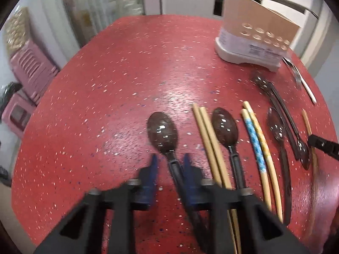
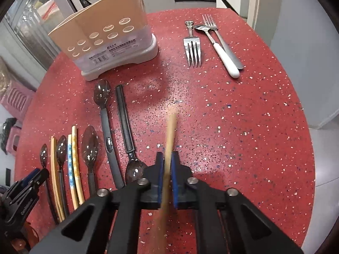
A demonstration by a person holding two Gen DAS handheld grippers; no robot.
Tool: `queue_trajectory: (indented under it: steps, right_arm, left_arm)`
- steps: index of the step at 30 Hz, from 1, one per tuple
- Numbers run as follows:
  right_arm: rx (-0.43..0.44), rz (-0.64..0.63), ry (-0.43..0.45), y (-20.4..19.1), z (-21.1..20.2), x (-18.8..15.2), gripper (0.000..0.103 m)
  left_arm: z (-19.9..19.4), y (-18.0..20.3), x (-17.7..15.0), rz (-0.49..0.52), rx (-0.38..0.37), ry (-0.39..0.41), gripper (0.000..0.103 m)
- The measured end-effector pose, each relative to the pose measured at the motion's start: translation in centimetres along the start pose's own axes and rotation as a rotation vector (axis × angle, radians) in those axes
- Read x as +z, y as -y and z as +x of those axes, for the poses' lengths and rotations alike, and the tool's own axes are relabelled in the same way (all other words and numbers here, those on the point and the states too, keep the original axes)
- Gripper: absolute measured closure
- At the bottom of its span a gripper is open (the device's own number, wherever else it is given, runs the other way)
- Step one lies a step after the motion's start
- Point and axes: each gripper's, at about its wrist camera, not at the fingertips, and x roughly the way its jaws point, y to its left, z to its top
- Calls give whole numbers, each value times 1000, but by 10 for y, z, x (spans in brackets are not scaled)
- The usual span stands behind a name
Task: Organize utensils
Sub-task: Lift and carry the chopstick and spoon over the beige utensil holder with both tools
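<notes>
The left tongs (image 1: 168, 165) stand open astride the handle of a dark spoon (image 1: 162, 132) lying on the red desk (image 1: 106, 84), its bowl just past the blue fingertips (image 1: 150, 169). The right tongs (image 2: 167, 158) are clamped on a blurred wooden chopstick (image 2: 170, 131) pointing forward above the desk. The holder (image 2: 110, 36) stands beyond, forks (image 2: 193, 49) to its right.
</notes>
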Motion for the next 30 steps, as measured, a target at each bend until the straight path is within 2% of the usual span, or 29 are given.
queue_trajectory:
  steps: [1,4,8,15,19,23,30]
  right_arm:
    - [9,-1,3,1,-2,-1,96]
    - [53,-3,26,7,-8,-2,97]
    - [122,-34,92,7,-29,-2,97]
    - [218,-73,194,0,-69,10,97]
    - [248,-100,276,-3,-99,23,97]
    - [276,-122,344,-10,-126,45,97]
    - [302,-128,451,-18,-155,107,97]
  left_arm:
    - [0,2,0,9,2,3,68]
    - [-4,-4,-4,-28,-75,30,69]
    - [-25,-15,-7,-72,-139,128,69]
    - [-66,-19,8,-109,-174,247,69]
    - [-96,-15,30,-99,-208,334,69]
    - [-124,-5,64,-76,-240,419,69]
    - [-150,16,132,-38,-261,539,69]
